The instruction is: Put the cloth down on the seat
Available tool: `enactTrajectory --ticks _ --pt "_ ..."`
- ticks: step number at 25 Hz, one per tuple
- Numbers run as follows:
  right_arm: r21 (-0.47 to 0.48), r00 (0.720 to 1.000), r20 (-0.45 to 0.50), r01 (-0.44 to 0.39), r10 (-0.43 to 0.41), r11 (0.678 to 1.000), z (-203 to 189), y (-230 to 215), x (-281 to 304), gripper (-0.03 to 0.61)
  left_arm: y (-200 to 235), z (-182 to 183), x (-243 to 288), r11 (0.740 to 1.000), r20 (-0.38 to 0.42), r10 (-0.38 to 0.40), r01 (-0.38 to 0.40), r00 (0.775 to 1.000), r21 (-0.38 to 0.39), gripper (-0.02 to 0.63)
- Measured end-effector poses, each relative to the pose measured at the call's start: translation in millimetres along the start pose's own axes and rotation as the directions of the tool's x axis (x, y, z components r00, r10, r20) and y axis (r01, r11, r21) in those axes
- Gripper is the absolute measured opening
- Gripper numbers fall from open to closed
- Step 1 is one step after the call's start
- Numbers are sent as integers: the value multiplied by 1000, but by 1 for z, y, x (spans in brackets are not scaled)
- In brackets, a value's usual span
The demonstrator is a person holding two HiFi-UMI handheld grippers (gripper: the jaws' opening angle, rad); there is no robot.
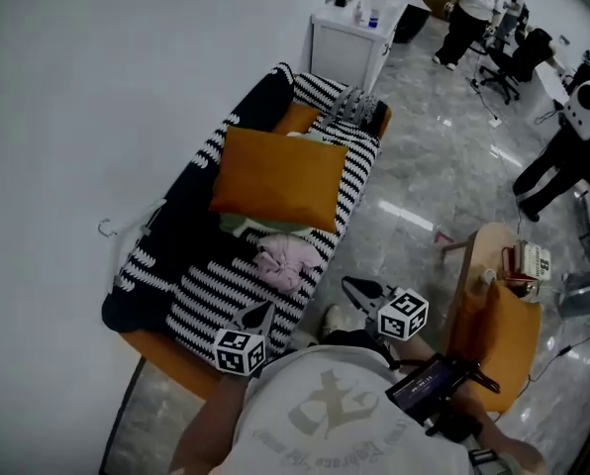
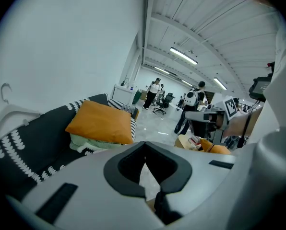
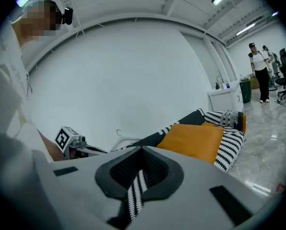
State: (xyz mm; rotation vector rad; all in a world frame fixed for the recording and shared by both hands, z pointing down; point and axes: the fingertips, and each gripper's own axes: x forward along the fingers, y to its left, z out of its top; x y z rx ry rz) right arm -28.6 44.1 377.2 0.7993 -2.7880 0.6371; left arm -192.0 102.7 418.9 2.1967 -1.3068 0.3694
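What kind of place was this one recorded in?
Probably a big open workspace or lab hall: a sofa against a bare wall, office chairs and people beyond, a strip-lit arched ceiling.

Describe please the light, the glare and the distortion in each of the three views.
Head view: fisheye bends straight edges; lamp glare streaks the glossy floor; the orange cushion is sharp. Left gripper view: dark round border, bright ceiling lamps. Right gripper view: even light on the white wall, mosaic patch at upper left.
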Motion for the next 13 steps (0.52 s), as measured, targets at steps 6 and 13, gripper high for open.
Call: enactTrajectory --ticks 6,13 --pt "-6 999 -28 -23 23 1000 -4 15 8 15 4 -7 -12 1000 -16 14 -14 1000 -23 12" --pt "2 1000 -26 -18 18 1000 -10 14 4 15 3 -12 -11 1000 -24 15 -15 1000 -16 12"
